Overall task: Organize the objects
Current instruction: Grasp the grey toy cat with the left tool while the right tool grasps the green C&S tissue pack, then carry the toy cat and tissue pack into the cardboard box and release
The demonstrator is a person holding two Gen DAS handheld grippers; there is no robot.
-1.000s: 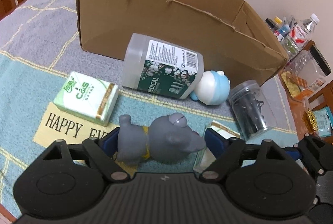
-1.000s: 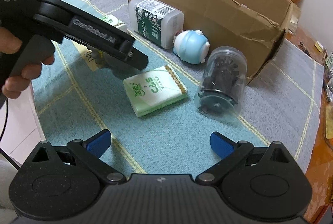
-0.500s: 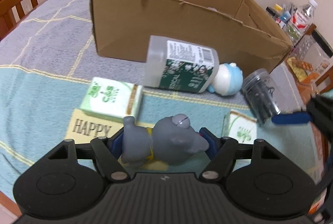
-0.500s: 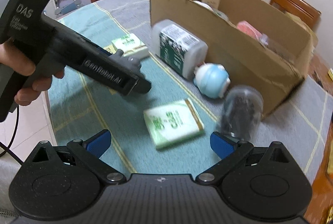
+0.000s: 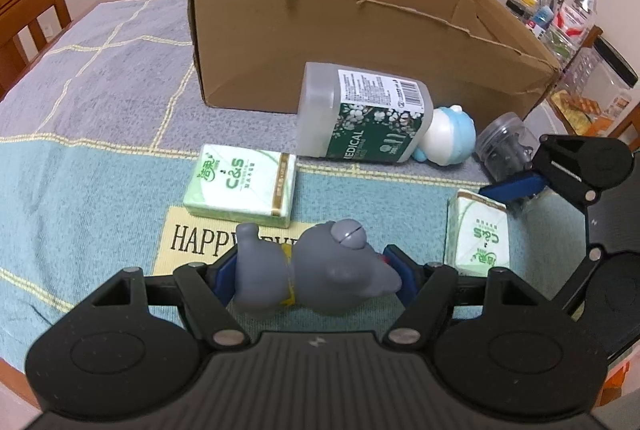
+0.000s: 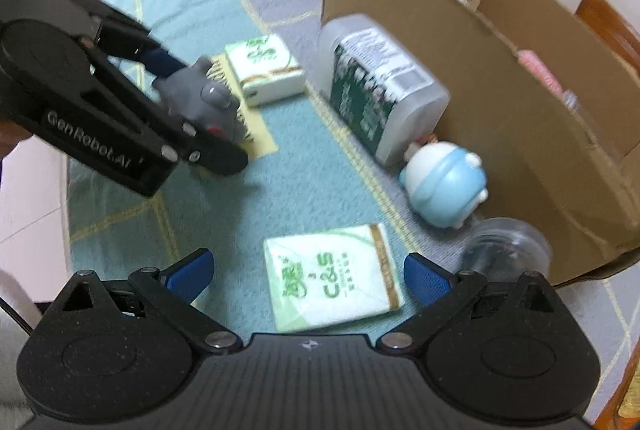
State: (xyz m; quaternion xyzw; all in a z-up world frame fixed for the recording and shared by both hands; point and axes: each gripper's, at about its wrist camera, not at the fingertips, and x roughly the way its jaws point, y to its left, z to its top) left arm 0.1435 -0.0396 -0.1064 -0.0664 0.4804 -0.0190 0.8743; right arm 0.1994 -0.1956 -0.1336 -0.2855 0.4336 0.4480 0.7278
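Left hand-held gripper (image 5: 312, 270) has just closed its jaws on the grey toy (image 5: 316, 266), clamped head to tail, just above the surface. Right hand-held gripper (image 6: 308, 270) is open, straddling the tissue pack (image 6: 332, 278), pads clear. My read: pick step. Next: carry toy ahead into cardboard box (image 5: 360, 42); squeeze right.

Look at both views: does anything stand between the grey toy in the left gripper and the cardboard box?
Yes. A tissue pack and a lying medical bottle sit between the grey toy and the cardboard box; the box's near wall must also be cleared.
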